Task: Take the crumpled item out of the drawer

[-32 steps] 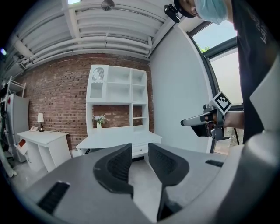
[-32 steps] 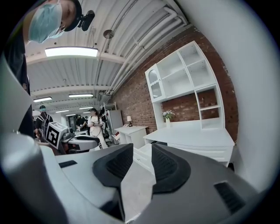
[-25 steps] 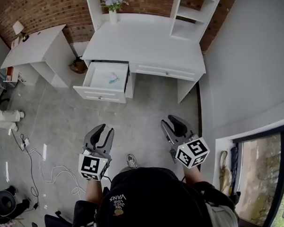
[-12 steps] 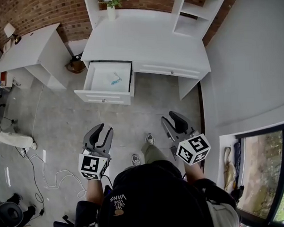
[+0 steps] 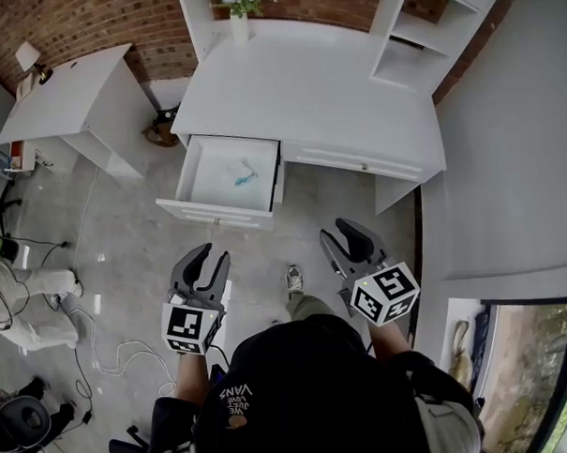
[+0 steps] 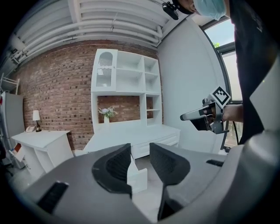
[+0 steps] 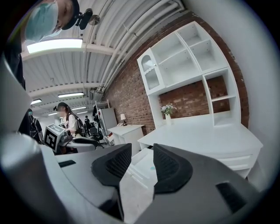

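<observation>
The white desk [image 5: 306,88] has its left drawer [image 5: 200,211] pulled out, and a small crumpled teal-and-white item [image 5: 245,174] lies inside. Both grippers hang over the floor well short of the drawer. My left gripper [image 5: 203,258] is open with nothing between its jaws; in the left gripper view [image 6: 140,151] the drawer [image 6: 139,177] shows through the gap. My right gripper [image 5: 346,235] is also open and empty, and it points toward the desk and drawer [image 7: 142,162] in the right gripper view [image 7: 138,153].
A white side table [image 5: 72,99] stands left of the desk. A vase of flowers [image 5: 240,21] and a shelf unit [image 5: 430,36] sit on the desk. Cables [image 5: 101,346] trail over the floor at left, near another person [image 5: 24,289]. A wall runs along the right.
The person has stepped forward, so the desk and open drawer sit lower and nearer in the head view. Both grippers keep their pose, apart and empty.
</observation>
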Demonstrator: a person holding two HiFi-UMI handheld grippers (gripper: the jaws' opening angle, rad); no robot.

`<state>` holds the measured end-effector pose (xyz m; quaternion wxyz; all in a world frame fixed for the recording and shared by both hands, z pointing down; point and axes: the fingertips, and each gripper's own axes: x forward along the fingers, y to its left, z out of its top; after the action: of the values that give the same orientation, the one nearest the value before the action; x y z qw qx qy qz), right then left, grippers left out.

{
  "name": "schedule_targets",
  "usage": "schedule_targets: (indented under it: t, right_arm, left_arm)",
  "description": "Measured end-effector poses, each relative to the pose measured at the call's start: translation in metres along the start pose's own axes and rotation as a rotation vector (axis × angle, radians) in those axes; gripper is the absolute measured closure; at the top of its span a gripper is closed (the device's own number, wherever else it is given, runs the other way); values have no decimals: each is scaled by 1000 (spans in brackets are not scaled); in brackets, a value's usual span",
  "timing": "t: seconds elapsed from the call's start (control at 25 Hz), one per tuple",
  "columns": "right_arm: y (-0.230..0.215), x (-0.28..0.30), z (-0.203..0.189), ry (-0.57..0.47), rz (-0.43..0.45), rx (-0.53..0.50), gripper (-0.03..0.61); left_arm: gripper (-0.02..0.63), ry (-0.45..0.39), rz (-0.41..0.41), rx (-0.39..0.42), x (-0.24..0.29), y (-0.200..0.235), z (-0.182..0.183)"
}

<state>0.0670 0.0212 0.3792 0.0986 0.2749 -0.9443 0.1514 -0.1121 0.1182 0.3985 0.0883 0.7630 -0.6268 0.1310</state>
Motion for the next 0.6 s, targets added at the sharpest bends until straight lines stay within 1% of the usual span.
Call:
schedule_targets:
  t: [0.16, 0.36, 0.52, 0.6]
  right_arm:
    - [-30, 37, 8, 27, 53, 7, 446]
    - [-64, 77, 23, 52, 117, 4, 446]
    - [-83, 103, 26, 72, 149, 4, 446]
    - [-89, 112, 22, 87, 151, 21, 446]
  left_arm:
    - [500, 20, 5, 4, 53, 15, 9]
    - [500, 64, 17, 19, 111, 34, 19]
    - [499, 108, 14, 50, 149, 50, 19]
    - [500, 138, -6, 77, 166, 57, 16]
